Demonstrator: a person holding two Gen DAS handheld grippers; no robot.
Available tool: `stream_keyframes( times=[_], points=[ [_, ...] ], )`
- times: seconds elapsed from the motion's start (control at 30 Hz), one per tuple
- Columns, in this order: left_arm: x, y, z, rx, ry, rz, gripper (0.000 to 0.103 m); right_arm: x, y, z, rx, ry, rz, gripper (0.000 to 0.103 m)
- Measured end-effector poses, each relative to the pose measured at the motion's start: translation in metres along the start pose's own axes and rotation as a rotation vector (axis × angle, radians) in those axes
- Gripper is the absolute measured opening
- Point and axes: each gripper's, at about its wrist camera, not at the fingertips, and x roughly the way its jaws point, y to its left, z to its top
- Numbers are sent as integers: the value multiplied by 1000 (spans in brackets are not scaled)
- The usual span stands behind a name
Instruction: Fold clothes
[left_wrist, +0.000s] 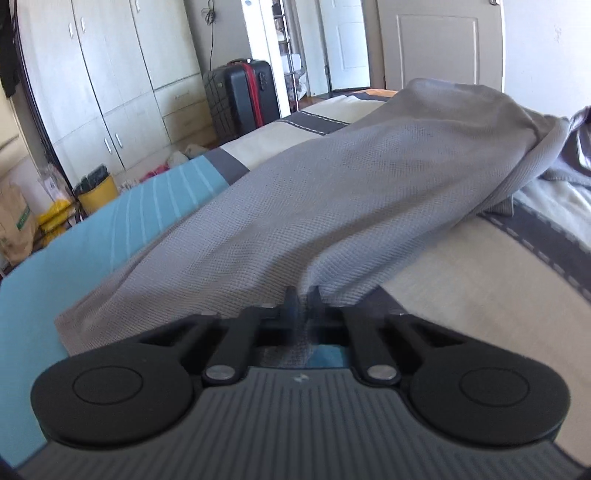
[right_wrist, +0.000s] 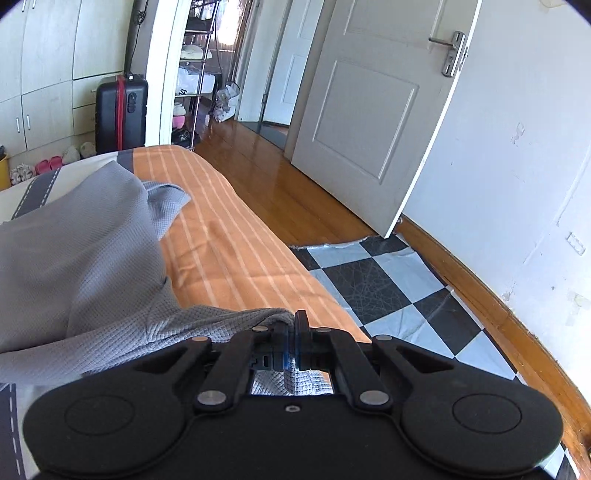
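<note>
A grey knit garment (left_wrist: 332, 192) lies across the bed, lifted into a ridge toward the far right. My left gripper (left_wrist: 302, 295) is shut on its near edge, with fabric pinched between the black fingers. In the right wrist view the same grey garment (right_wrist: 81, 258) spreads over the left of the bed. My right gripper (right_wrist: 297, 321) is shut on a bunched corner of it, above the orange striped part of the cover.
The bed cover (left_wrist: 480, 295) has cream, dark grey, blue and orange (right_wrist: 229, 236) panels. A black and red suitcase (left_wrist: 243, 96) stands by white wardrobes (left_wrist: 110, 74). An open door (right_wrist: 369, 110), wooden floor and a checkered mat (right_wrist: 388, 288) lie right of the bed.
</note>
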Motion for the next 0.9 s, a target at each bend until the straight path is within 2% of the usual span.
stream_keyframes(
  times=[0.1,0.17,0.33,0.5,0.53,0.6,0.67,0.7,0.8,0.9],
  points=[
    [-7,6,14,-34,-96,46,3,-8,-5,3,26,-44,28,2],
    [-9,13,25,-72,-144,69,3,-12,-7,6,52,-43,51,2],
    [-23,36,47,-215,-248,94,3,-25,-14,8,112,-74,106,2],
    [-40,51,48,-258,-342,180,4,-40,-11,15,145,-154,184,2],
    [-39,52,45,-259,-336,200,6,-43,-8,16,140,-171,194,2],
    [-25,57,41,-253,-243,214,8,-43,-2,16,124,-191,199,2],
    [-10,58,35,-250,-127,185,8,-30,2,14,122,-160,184,2],
    [-7,57,31,-250,-102,167,8,-23,4,12,120,-142,175,2],
    [-9,42,23,-220,-76,129,9,-9,9,7,98,-99,143,2],
    [-26,16,24,-146,-110,77,14,-9,12,8,74,-111,131,2]
  ],
)
